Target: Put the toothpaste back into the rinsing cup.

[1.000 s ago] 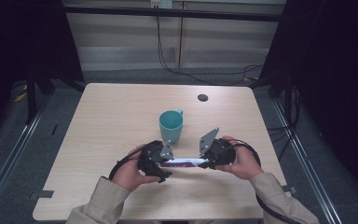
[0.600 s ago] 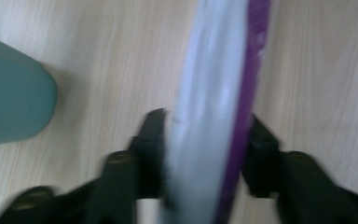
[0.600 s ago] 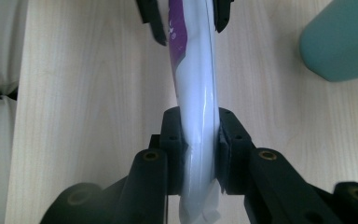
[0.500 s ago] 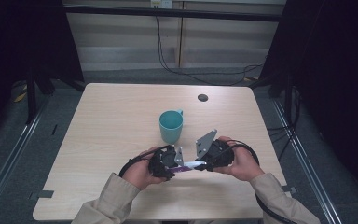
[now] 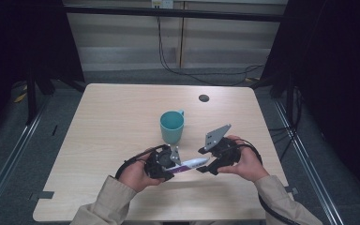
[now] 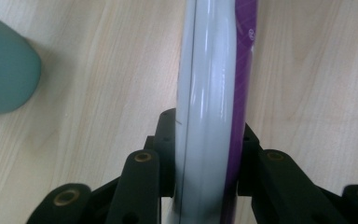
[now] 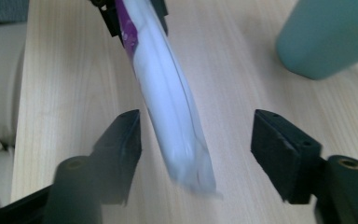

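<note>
Packet (image 5: 191, 164): white and purple, held above the table (image 5: 108, 122), just in front of the cup (image 5: 172, 126).
Left gripper (image 6: 205, 154): jaws clamped on the packet's purple end.
Right gripper (image 7: 196, 135): jaws apart, the packet's white end between them, untouched.

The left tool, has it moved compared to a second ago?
Yes. The left tool has shifted right, now under the teal mug rather than off to its left.

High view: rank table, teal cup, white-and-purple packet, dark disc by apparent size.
1. table
2. teal cup
3. white-and-purple packet, partly hidden by the jaws, so its place against the cup is unsure
4. dark disc
</note>
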Available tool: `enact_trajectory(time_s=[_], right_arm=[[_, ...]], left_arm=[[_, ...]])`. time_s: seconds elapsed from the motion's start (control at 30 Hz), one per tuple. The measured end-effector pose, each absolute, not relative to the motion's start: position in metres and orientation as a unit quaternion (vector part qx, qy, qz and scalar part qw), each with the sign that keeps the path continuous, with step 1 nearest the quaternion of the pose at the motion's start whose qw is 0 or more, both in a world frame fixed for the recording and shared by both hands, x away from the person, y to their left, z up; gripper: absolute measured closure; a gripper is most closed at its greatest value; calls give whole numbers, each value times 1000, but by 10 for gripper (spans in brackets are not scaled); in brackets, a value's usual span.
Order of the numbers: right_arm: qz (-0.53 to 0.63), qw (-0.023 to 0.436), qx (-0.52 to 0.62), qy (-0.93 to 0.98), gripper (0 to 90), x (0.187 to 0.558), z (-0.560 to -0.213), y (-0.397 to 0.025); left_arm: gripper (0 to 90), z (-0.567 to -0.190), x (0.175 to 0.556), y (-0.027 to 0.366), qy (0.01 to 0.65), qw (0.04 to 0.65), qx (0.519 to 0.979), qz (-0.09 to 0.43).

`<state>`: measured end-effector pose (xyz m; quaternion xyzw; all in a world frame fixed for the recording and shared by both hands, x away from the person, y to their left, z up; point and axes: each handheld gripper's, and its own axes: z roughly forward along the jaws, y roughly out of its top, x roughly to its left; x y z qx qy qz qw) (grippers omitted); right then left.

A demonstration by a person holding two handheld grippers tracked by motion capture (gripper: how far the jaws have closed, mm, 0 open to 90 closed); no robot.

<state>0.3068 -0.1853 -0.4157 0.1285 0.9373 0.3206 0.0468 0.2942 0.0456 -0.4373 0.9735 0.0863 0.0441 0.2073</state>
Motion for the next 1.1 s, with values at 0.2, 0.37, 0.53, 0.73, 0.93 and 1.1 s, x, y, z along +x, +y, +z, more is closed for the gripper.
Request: enact_trajectory(time_s=[0.2,0.37,0.53,0.73,0.93,1.1], right_arm=[[351,62,170,919,257,309,-419,-209],[383,53,218,896,262,312,-426,-223],[414,37,244,876,275,312,-434,-227],[441,14,265,858,303,311,-445,-226],[472,-2,273,839,332,310,-453,-223],[487,-8,276,829,331,309,-457,-219]], left_arm=[[708,-436,296,55,105,220,969,42],[708,-434,299,60,120,237,963,35],[709,-434,301,63,129,256,958,28],[709,-435,303,66,141,283,948,14],[709,-435,304,70,157,310,938,8],[709,-435,305,72,161,325,932,3]])
